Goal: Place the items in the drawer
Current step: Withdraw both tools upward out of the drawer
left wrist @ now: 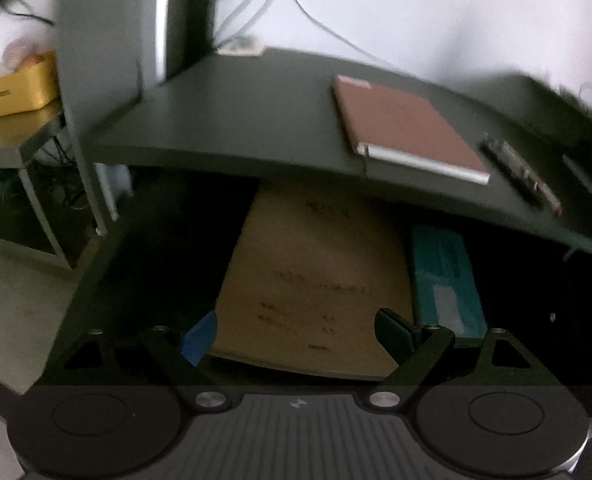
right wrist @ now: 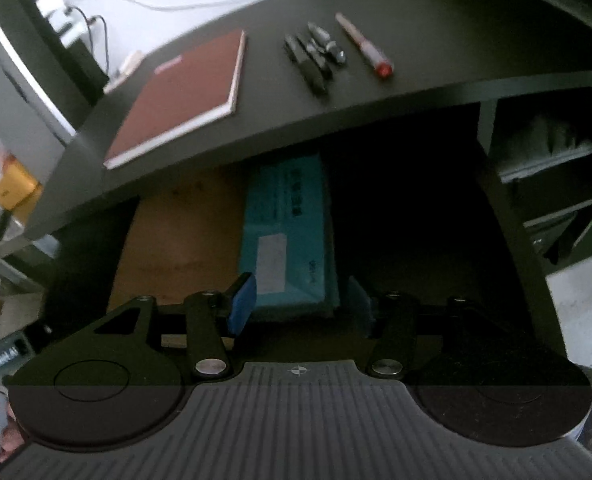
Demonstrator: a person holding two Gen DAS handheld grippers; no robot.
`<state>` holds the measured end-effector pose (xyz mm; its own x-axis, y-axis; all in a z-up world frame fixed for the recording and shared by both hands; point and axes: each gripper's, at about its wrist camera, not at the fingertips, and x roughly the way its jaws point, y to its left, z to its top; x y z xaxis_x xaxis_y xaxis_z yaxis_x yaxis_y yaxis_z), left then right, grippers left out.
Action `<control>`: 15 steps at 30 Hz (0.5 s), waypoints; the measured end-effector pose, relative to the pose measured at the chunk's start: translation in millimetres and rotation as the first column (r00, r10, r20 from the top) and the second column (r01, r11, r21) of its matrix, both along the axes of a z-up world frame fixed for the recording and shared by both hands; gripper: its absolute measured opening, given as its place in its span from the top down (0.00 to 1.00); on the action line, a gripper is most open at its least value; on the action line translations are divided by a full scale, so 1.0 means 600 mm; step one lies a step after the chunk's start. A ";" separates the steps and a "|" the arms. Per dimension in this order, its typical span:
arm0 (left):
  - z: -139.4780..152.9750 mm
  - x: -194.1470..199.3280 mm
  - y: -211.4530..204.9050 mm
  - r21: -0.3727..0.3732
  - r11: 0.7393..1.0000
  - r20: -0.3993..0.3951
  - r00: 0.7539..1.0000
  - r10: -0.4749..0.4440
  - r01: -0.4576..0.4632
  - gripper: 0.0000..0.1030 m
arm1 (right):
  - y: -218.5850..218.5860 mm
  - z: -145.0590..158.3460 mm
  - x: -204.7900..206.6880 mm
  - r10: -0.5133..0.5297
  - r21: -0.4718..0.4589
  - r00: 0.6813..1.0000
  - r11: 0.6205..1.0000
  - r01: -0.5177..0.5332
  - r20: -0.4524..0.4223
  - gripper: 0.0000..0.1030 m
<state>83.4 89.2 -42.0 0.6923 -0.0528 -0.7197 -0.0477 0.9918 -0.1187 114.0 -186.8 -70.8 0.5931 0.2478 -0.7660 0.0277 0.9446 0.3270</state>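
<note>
Matt dark desk (right wrist: 436, 40), brown paper folder (left wrist: 316, 272), glossy teal box (right wrist: 287, 236)

Open drawer (right wrist: 508, 216), dark inside, holding a flat brown envelope (left wrist: 312, 280) beside a teal box (right wrist: 291, 236). On the desk above: closed maroon notebook (right wrist: 183, 96), black pens (right wrist: 308, 60), red-capped pen (right wrist: 366, 46), lying apart.

Maroon notebook (right wrist: 183, 96), teal box (right wrist: 289, 232)
</note>
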 end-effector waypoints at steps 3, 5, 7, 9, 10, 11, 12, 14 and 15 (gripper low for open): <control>-0.005 0.026 -0.014 0.048 0.999 0.013 1.000 -0.017 0.016 0.17 | 0.010 -0.010 0.026 0.029 -0.009 0.999 1.000 -0.030 -0.025 0.43; -0.008 0.042 -0.017 0.064 0.998 0.020 1.000 -0.022 0.021 0.16 | 0.016 -0.017 0.044 0.051 -0.007 0.998 0.999 -0.051 -0.039 0.41; -0.012 0.056 -0.014 0.067 0.997 0.024 0.999 -0.024 0.023 0.15 | 0.020 -0.025 0.062 0.068 0.001 0.996 0.998 -0.068 -0.057 0.41; -0.020 0.067 -0.004 0.045 0.999 0.001 1.000 -0.026 0.026 0.15 | 0.016 -0.034 0.074 0.065 0.008 0.995 0.998 -0.065 -0.080 0.41; -0.026 0.074 0.002 0.035 0.999 -0.017 0.999 -0.028 0.029 0.15 | 0.012 -0.040 0.079 0.059 0.009 0.994 0.998 -0.059 -0.090 0.41; -0.030 0.080 0.008 0.013 0.999 -0.040 0.999 -0.033 0.034 0.16 | 0.008 -0.044 0.083 0.052 0.003 0.994 0.999 -0.052 -0.095 0.41; -0.033 0.085 0.013 -0.012 0.999 -0.059 0.997 -0.040 0.039 0.16 | 0.005 -0.048 0.086 0.046 -0.001 0.994 0.999 -0.046 -0.100 0.41; -0.037 0.090 0.024 -0.081 0.995 -0.069 0.995 -0.066 0.060 0.15 | -0.002 -0.054 0.089 0.038 0.014 0.994 0.999 -0.037 -0.102 0.41; -0.038 0.092 0.029 -0.112 0.991 -0.074 0.994 -0.078 0.070 0.15 | -0.004 -0.056 0.090 0.036 0.026 0.994 0.999 -0.033 -0.102 0.41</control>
